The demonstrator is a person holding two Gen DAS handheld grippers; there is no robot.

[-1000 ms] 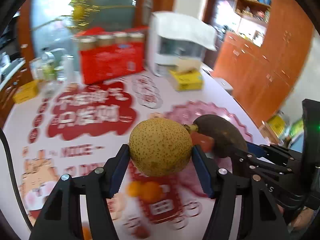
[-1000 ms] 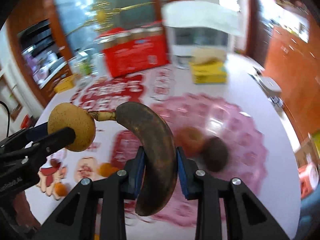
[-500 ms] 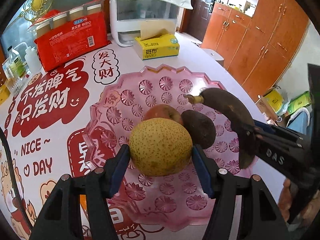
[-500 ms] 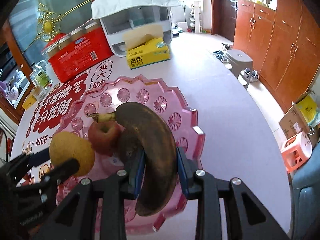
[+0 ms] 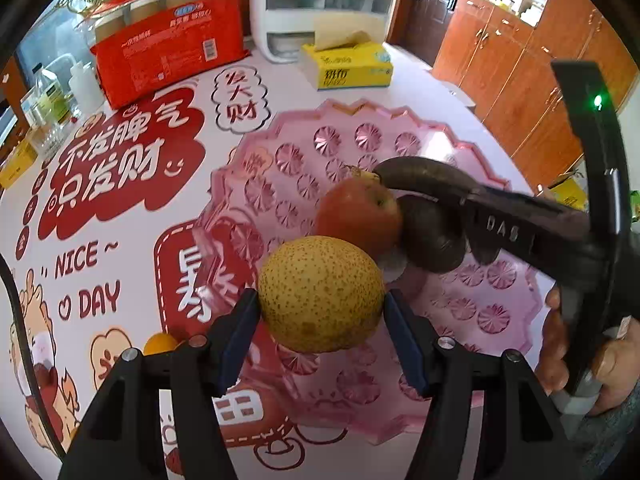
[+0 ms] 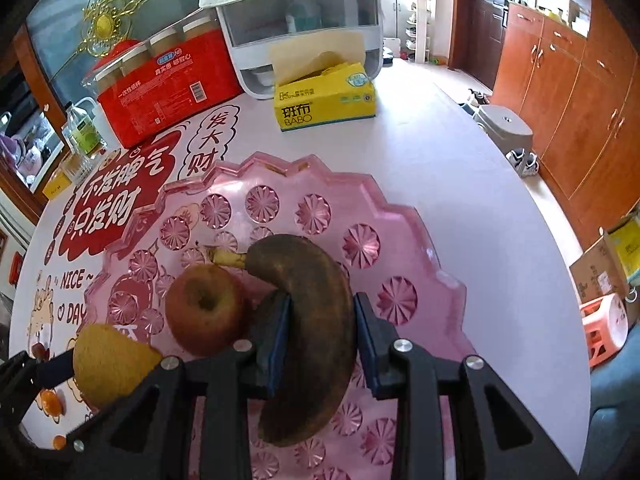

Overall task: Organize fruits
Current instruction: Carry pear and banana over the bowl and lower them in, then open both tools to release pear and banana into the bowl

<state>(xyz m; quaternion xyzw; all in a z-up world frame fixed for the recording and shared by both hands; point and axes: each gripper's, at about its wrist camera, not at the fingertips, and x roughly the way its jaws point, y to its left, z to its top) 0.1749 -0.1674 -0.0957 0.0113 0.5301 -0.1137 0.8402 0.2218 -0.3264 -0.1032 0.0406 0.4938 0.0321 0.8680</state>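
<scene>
Left tongs point(image 5: 320, 322) gripping pear point(image 5: 320, 294), right tongs point(image 6: 322, 334) opening around banana point(image 6: 312, 320)

Right gripper point(image 6: 320, 336) jaws opening around a brown banana point(image 6: 316, 320), over the pink tray point(image 6: 416, 248). Red apple point(image 6: 204, 312) in the tray. Left gripper point(image 6: 24, 376) holds a pear point(image 6: 108, 360).

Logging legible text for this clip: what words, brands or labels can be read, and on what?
"班布 BABO": yellow tissue box.
"不发脾气 只发财", "发大财", "NICE ~ DAY": tablecloth.
"DAS": right hand-held gripper, its jaws opening around the banana.
Red package: print too small to read.
</scene>
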